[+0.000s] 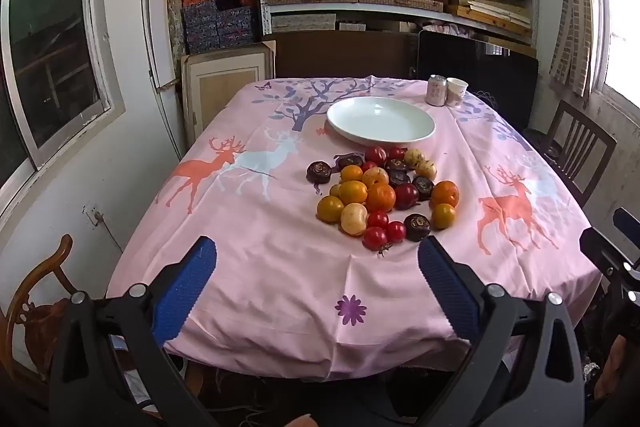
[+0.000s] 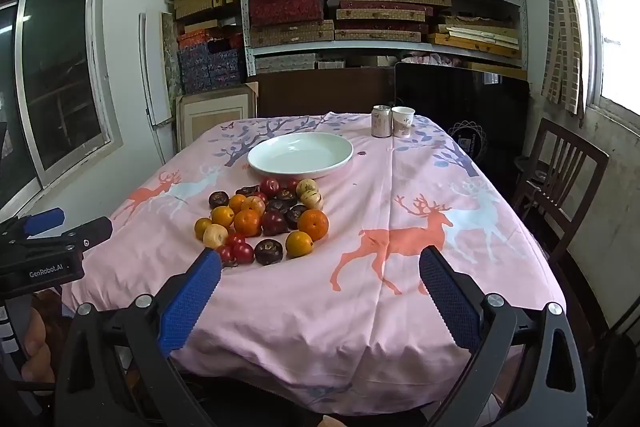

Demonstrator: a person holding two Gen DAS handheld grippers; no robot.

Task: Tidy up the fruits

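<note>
A pile of fruit (image 1: 384,193) lies on the pink deer-print tablecloth (image 1: 280,267): oranges, red tomatoes, pale yellow fruits and dark brown ones. The same fruit pile (image 2: 264,219) shows left of centre in the right wrist view. Just behind it stands a wide white plate (image 1: 380,121), also white plate (image 2: 300,154), with nothing in it. My left gripper (image 1: 316,259) hangs open over the table's near edge, short of the fruit. My right gripper (image 2: 320,271) is open too, to the right of the pile, holding nothing. The left gripper's body (image 2: 44,247) shows at the left edge.
A drink can (image 2: 381,121) and a paper cup (image 2: 403,122) stand at the table's far right. A dark wooden chair (image 2: 560,179) is beside the table on the right, another chair (image 1: 36,299) at the near left. Shelves of boxes (image 2: 360,7) fill the back wall.
</note>
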